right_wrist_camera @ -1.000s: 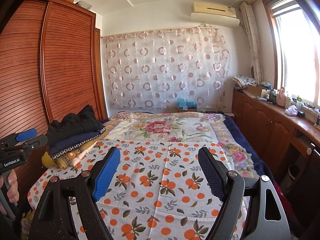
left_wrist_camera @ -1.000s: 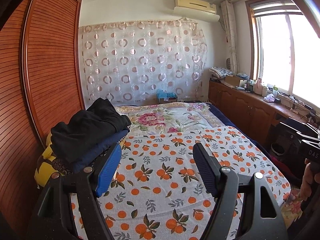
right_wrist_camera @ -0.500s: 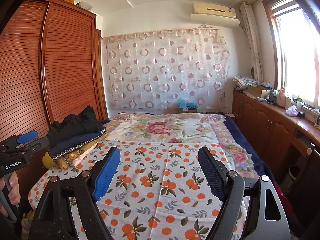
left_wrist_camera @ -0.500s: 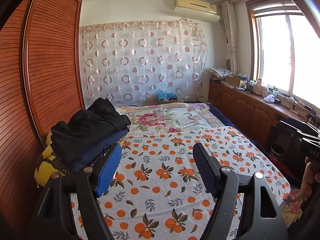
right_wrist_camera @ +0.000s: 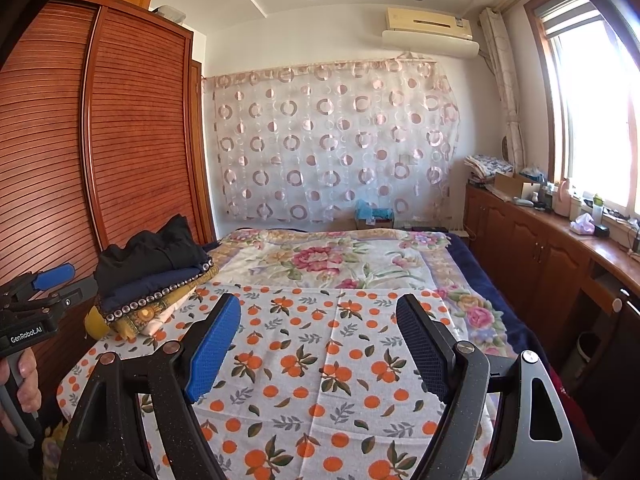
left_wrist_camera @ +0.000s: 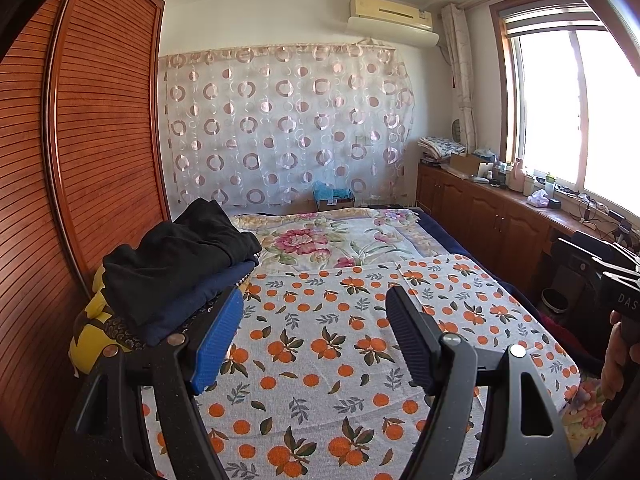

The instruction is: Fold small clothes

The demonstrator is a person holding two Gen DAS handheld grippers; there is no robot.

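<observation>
A pile of clothes (left_wrist_camera: 176, 268) lies at the bed's left edge: a black garment on top, a navy one under it, yellow and patterned ones at the bottom. It also shows in the right wrist view (right_wrist_camera: 156, 272). My left gripper (left_wrist_camera: 314, 312) is open and empty, held above the orange-print sheet (left_wrist_camera: 340, 344), just right of the pile. My right gripper (right_wrist_camera: 318, 320) is open and empty above the same sheet (right_wrist_camera: 320, 360), further from the pile. Each gripper shows at the edge of the other's view.
A wooden slatted wardrobe (left_wrist_camera: 80, 160) stands close along the bed's left side. A floral blanket (left_wrist_camera: 340, 240) covers the far half of the bed. A low wooden cabinet (left_wrist_camera: 500, 220) with clutter runs under the window at the right.
</observation>
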